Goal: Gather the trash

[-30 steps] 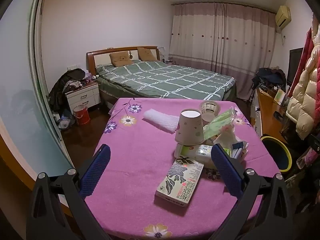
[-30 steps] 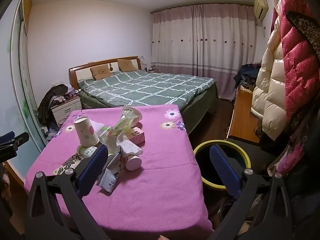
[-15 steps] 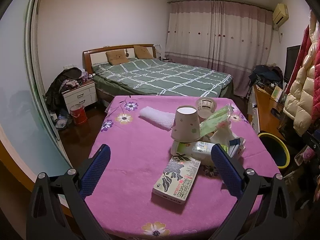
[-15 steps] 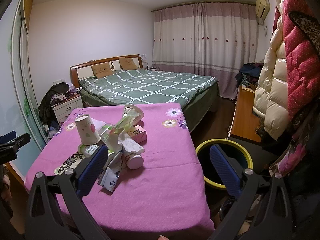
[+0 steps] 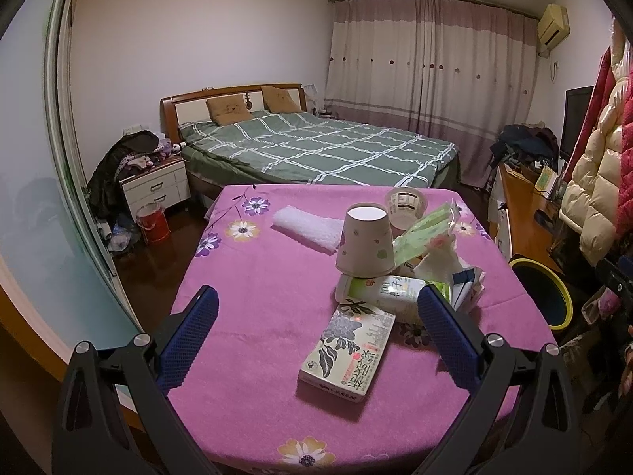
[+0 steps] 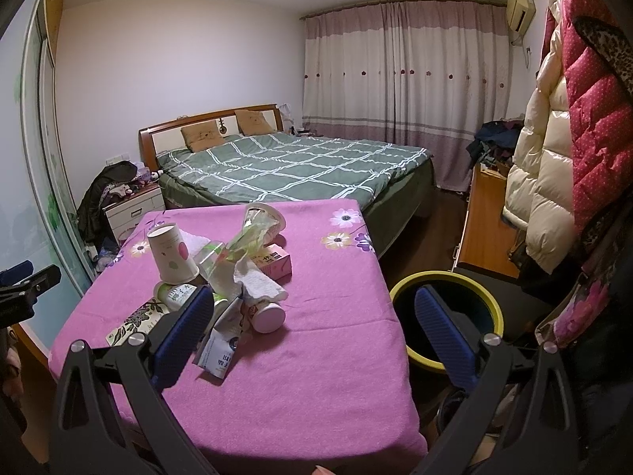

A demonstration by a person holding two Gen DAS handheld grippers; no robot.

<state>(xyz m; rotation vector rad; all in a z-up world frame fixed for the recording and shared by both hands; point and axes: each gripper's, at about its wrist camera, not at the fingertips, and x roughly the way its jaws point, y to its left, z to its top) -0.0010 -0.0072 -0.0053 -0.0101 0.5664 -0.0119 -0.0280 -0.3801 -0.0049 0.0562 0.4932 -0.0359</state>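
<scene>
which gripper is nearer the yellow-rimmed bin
Right. The right gripper hangs over the table edge beside the yellow-rimmed bin; the left gripper is across the table's trash pile from it.

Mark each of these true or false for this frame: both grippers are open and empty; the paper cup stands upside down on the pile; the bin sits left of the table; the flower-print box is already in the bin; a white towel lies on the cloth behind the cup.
1. The left gripper and right gripper are open and empty. True.
2. The paper cup stands upside down on the pile. True.
3. The yellow-rimmed bin sits left of the table. False: it stands on the floor off the table's right side.
4. The flower-print box is in the bin. False: it lies on the pink cloth.
5. A white towel lies behind the cup. True.
</scene>
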